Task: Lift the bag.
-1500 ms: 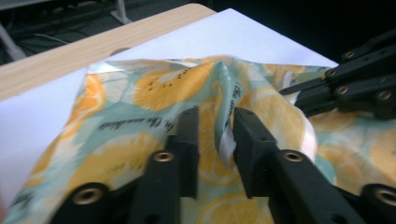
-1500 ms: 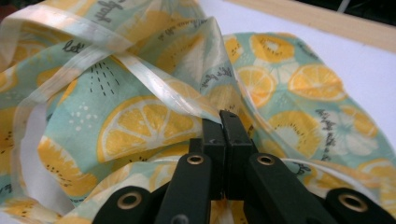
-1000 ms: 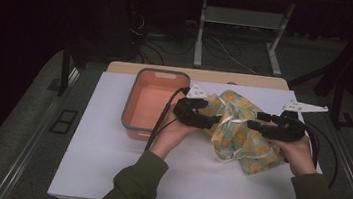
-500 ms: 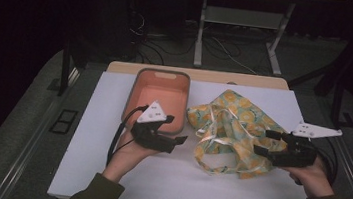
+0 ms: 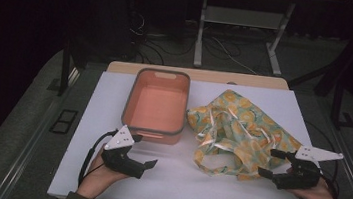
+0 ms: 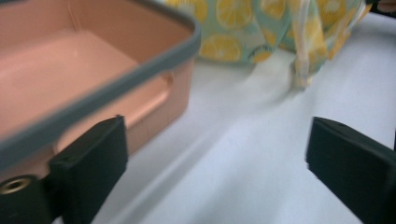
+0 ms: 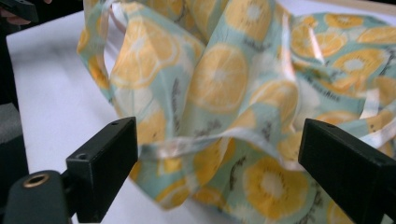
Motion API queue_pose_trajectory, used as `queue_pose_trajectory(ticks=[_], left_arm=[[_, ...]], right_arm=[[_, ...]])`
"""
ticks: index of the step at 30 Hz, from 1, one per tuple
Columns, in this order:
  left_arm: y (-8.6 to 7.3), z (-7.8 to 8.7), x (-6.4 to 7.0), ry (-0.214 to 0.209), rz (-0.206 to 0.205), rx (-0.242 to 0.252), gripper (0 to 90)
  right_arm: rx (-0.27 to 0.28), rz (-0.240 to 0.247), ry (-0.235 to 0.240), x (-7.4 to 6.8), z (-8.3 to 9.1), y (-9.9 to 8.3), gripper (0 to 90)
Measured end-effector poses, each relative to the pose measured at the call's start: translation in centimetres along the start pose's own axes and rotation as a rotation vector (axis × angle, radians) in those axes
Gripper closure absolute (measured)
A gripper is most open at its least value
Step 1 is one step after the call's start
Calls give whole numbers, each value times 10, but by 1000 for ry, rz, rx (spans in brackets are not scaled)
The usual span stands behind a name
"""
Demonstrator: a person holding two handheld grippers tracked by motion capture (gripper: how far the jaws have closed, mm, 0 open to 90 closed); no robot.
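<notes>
Crumpled lemon-print bag (image 5: 241,134) lies just beside the orange tub (image 5: 156,105).

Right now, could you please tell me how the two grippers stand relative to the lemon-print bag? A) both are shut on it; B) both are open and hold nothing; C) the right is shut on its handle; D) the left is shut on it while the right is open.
B: the left gripper is open over bare table beside the orange bin, and the right gripper is open just short of the lemon-print bag.
</notes>
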State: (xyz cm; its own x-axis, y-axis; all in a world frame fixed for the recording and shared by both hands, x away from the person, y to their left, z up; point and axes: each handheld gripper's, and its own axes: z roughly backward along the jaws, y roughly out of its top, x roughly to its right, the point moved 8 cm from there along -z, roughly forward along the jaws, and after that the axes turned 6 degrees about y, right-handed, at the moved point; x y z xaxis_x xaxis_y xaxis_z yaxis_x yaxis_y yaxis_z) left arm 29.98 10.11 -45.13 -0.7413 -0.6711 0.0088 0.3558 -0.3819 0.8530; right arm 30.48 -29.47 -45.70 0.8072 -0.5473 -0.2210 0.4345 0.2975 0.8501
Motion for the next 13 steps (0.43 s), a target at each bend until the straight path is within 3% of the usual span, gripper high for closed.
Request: queue_pose_trajectory(ticks=[6,13], left_arm=[[-13,-3,-2,-2,3,-32,0],[-13,-3,-4,2,9,-33,0]], right_arm=[[-41,1,-10,1,-2,-14,116],[-34,1,-12,2,-3,-13,116]])
